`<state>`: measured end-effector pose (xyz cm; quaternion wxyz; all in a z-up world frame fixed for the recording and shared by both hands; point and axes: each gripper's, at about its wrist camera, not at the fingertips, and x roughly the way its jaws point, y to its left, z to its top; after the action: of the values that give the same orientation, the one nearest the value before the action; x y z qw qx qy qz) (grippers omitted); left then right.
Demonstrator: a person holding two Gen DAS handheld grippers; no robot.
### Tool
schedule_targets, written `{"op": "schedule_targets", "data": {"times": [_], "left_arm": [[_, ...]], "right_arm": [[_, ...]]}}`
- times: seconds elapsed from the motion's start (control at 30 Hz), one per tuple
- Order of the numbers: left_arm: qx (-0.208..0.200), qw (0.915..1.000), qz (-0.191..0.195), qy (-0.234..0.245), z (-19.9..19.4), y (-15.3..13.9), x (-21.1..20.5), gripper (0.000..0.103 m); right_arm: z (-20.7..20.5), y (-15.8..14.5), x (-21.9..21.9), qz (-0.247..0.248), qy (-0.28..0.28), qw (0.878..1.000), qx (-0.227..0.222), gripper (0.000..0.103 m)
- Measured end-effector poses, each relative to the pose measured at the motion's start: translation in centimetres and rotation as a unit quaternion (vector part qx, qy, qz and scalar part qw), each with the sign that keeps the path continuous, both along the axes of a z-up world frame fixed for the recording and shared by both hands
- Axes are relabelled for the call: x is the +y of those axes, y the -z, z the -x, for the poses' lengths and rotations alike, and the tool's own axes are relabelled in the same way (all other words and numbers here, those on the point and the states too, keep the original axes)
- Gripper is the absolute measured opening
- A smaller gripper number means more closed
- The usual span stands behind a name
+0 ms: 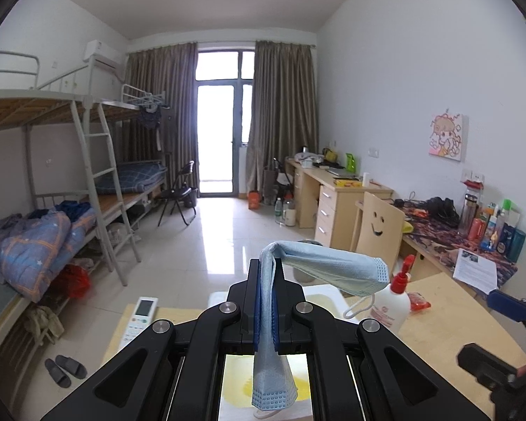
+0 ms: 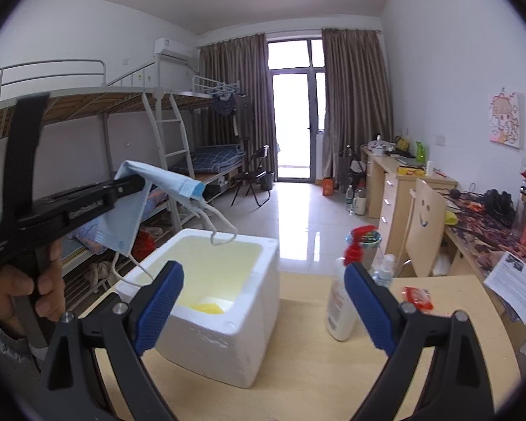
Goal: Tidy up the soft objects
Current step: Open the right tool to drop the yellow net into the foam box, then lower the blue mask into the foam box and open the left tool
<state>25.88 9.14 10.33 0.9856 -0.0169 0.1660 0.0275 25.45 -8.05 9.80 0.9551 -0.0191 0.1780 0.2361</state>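
Left gripper (image 1: 267, 280) is clamped on a light blue face mask (image 1: 319, 266), pinched near its middle between the blue pads; one half drapes forward and to the right with a white ear loop dangling, the other half hangs down behind the jaws. From the right wrist view the same left gripper (image 2: 136, 182) is raised above and to the left of a white foam box (image 2: 228, 333), the face mask (image 2: 136, 210) folded over its tip, one ear loop hanging over the box's open top. A hand (image 2: 28, 291) grips the gripper's handle. Right gripper (image 2: 263, 298): jaws spread wide, nothing between them, blue pads apart on either side of the near right corner of the box. Box interior is yellowish, with a yellow item at the bottom; cannot tell what it is. Box stands on a light wooden table (image 2: 315, 368). White bottle with red pump top (image 2: 340, 301) stands just right of the box; a red packet (image 2: 419, 296) lies further right. A white remote control (image 1: 138, 319) lies at the table's left edge.
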Motion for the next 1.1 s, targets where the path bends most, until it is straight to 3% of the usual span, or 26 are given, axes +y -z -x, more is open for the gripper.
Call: {"op": "schedule_targets", "data": {"times": [0.53,0.63,0.67,0.7,0.73,0.77,0.8,0.87,1.0,1.1], "left_arm": [[0.035,0.9994,0.008,-0.003,-3.1,1.6,-0.9,0.005],[0.038,0.9992,0.005,-0.008,-3.4,1.8,-1.0,0.01],[0.04,0.9991,0.007,-0.013,-3.4,1.9,-0.9,0.018],[0.041,0.999,0.008,-0.018,-3.5,1.9,-0.8,0.035],[0.04,0.999,0.008,-0.019,-3.5,1.9,-0.9,0.045],[0.038,0.999,0.009,-0.02,-3.4,1.9,-0.8,0.064],[0.034,0.9991,0.01,-0.022,-3.3,1.8,-0.7,0.073],[0.03,0.999,0.015,-0.03,-3.2,1.8,-0.6,0.075],[0.032,0.9989,0.006,-0.033,-3.4,1.9,-0.7,0.094],[0.037,0.9982,-0.005,-0.048,-3.6,2.1,-0.7,0.096]], "right_arm": [[0.4,1.1,-3.2,-0.015,0.031,0.999,0.011,0.095],[1.0,1.1,-3.3,-0.016,0.032,0.999,0.011,0.095],[1.0,1.1,-3.3,-0.016,0.033,0.999,0.011,0.095],[1.0,1.2,-3.4,-0.016,0.034,0.999,0.012,0.095],[1.0,1.2,-3.5,-0.018,0.035,0.999,0.014,0.095],[1.0,1.3,-3.6,-0.02,0.035,0.999,0.016,0.095],[1.0,1.2,-3.6,-0.02,0.035,0.999,0.016,0.095],[0.8,1.2,-3.8,-0.022,0.038,0.999,0.016,0.095],[0.9,1.5,-4.0,-0.022,0.039,0.999,0.018,0.095],[1.0,1.5,-3.9,-0.023,0.039,0.999,0.018,0.095]]}}
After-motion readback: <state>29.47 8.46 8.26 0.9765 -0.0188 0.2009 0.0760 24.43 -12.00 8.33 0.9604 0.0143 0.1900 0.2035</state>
